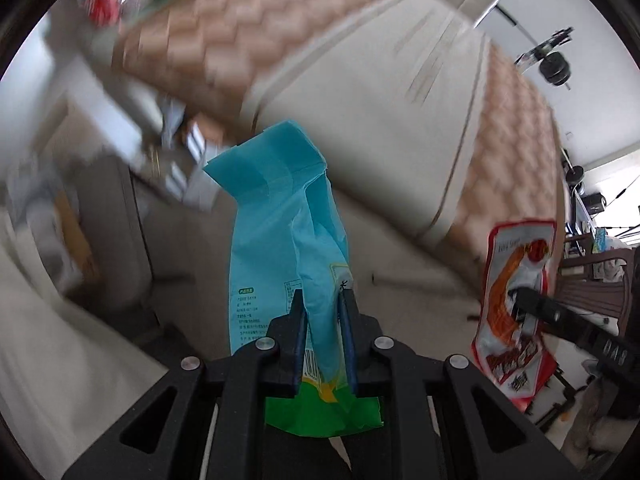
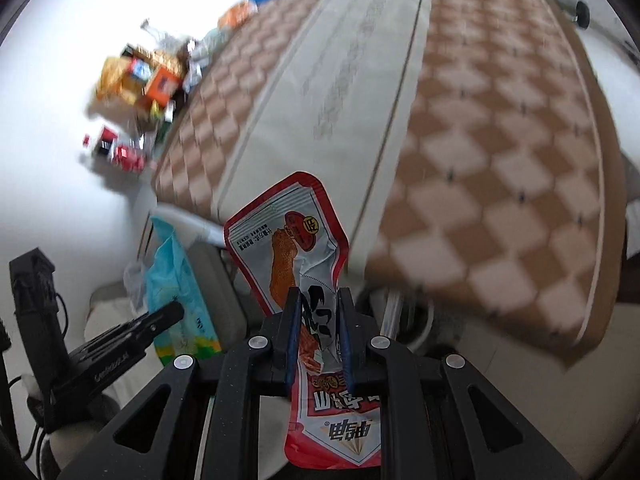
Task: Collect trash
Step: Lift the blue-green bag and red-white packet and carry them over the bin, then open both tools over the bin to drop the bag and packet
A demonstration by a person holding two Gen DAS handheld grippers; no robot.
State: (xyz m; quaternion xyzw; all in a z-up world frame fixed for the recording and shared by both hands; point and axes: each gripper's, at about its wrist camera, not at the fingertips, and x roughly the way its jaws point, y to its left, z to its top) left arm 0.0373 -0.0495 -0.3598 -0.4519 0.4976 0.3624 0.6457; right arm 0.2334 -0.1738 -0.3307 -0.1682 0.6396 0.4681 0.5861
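Left wrist view: left gripper (image 1: 323,300) closed on a blue wrapper (image 1: 280,216), pinched near its green lower end and standing up between the fingers. Clear of any surface, carried in the air. To its right, a red wrapper (image 1: 516,300) clamped in the tip of the right gripper (image 1: 524,296). Behind both, a checkered mat (image 1: 224,40) and a pale floor strip (image 1: 360,92), blurred.

Right wrist view: far left, the left gripper seen from the side, blue wrapper (image 2: 172,280) hanging from it. Upper left, a litter pile (image 2: 136,92) of boxes and packets on the white floor (image 2: 52,168) beside the edge of the checkered mat (image 2: 500,152); well apart from both grippers. Centre, right gripper (image 2: 319,312) closed on the red wrapper (image 2: 288,240), held near its middle, printed lower end drooping under the fingers.

Progress, judged from these views: two pieces picked up, one per gripper, neither yet dropped anywhere. No bin or bag identifiable; blur prevents certainty. Remaining: deposit of both wrappers, then return for the pile. Thin film expected to be slippery and prone to sliding out if grip loosens.
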